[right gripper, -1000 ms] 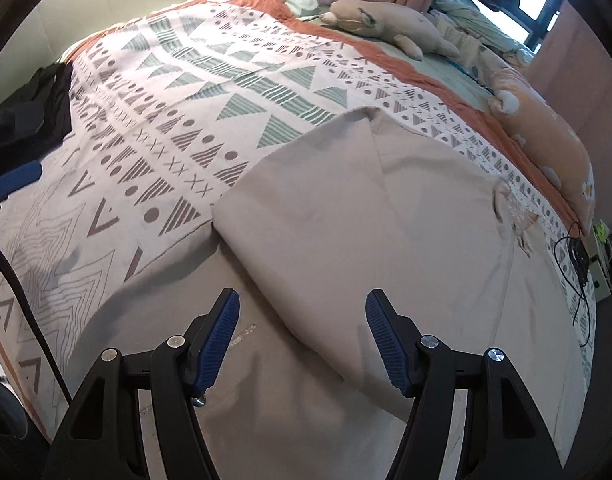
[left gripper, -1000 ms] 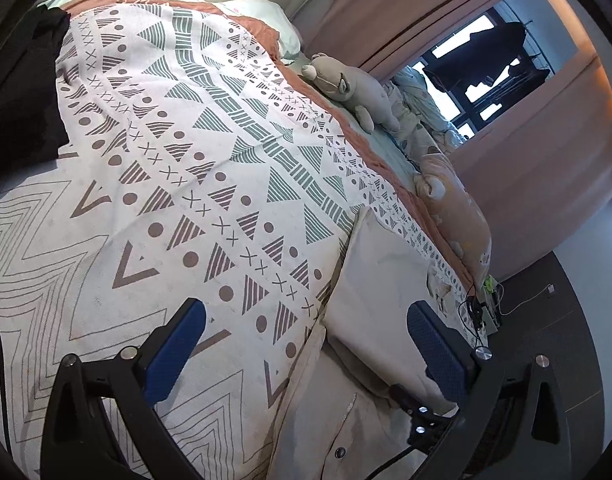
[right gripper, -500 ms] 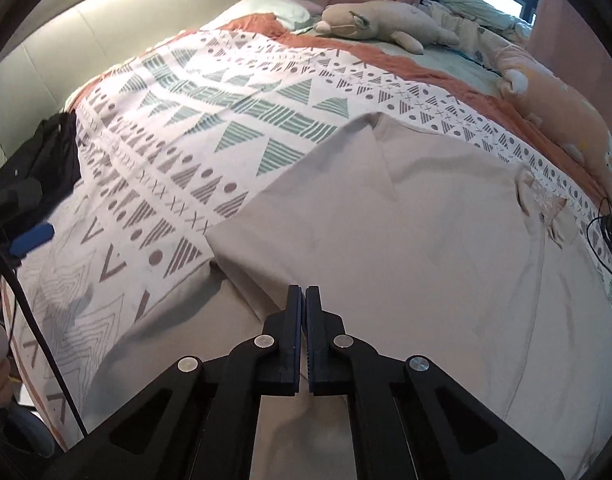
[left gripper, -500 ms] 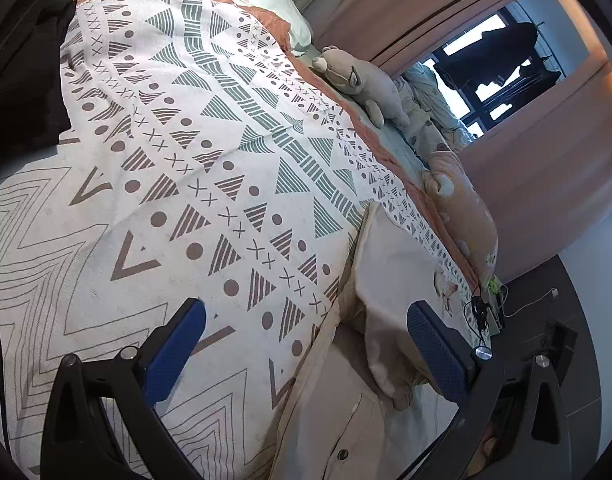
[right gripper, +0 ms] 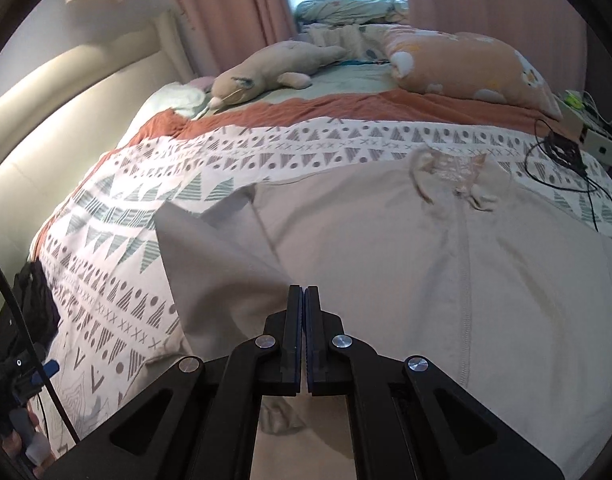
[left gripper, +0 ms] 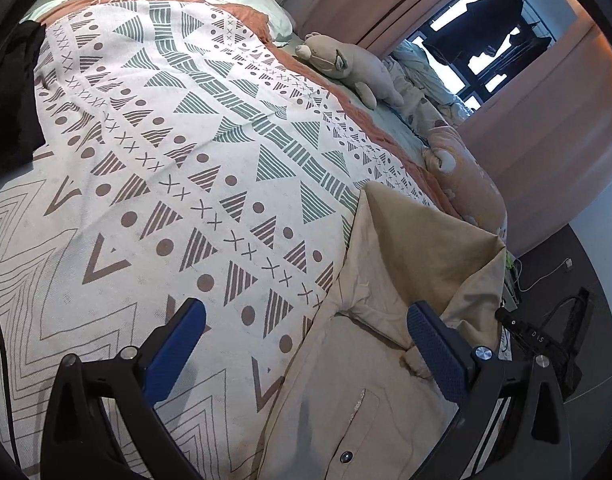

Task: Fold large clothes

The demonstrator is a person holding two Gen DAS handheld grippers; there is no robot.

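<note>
Bedspread (left gripper: 193, 152) — patterned, under pink curtains (right gripper: 233, 4)

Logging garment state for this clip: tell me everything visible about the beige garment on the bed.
The beige garment is plain, soft woven-looking fabric with a front placket, small buttons and an open neckline with a lacy inset. It lies spread front-up on the patterned bedspread. One side panel is lifted off the bed into a raised fold, pinched by the shut right hand-held gripper.

Beige garment (right gripper: 406, 264) on white bedspread (left gripper: 177, 160) of grey-green and brown triangles, perhaps rust-edged.
</note>
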